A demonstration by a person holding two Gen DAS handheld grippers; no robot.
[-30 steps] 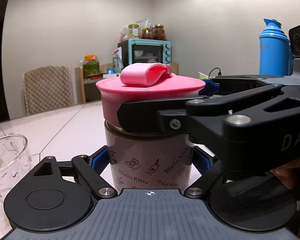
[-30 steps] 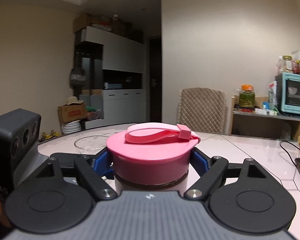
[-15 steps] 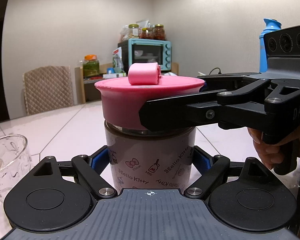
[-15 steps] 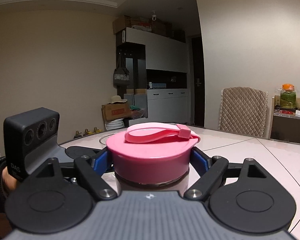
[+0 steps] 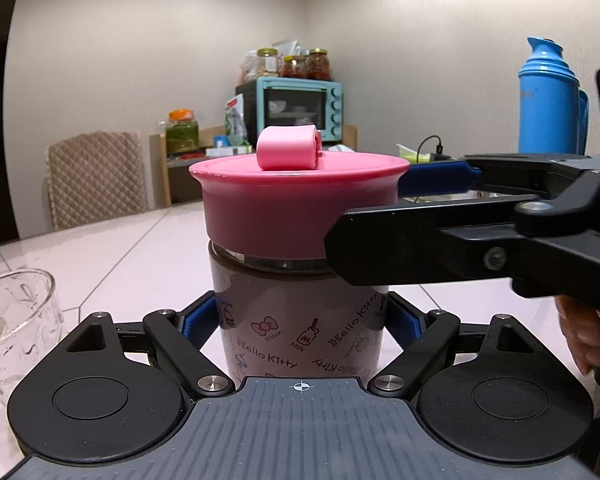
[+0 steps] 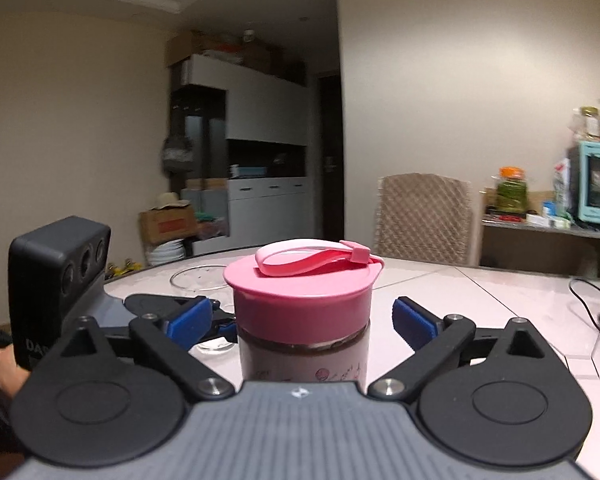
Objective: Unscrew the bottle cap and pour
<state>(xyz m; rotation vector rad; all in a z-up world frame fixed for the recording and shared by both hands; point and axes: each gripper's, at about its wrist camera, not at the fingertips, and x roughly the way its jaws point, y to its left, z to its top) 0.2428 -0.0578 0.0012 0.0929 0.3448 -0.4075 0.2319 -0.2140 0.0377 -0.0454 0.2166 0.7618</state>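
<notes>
Since 0.5 s ago the right gripper has let go of the pink cap: blue pads now stand apart from it on both sides. Left gripper remains clamped on the bottle body, upright on the table. Cap still seated. Glass cut off at left edge; bottle base hidden behind the gripper housing.
</notes>
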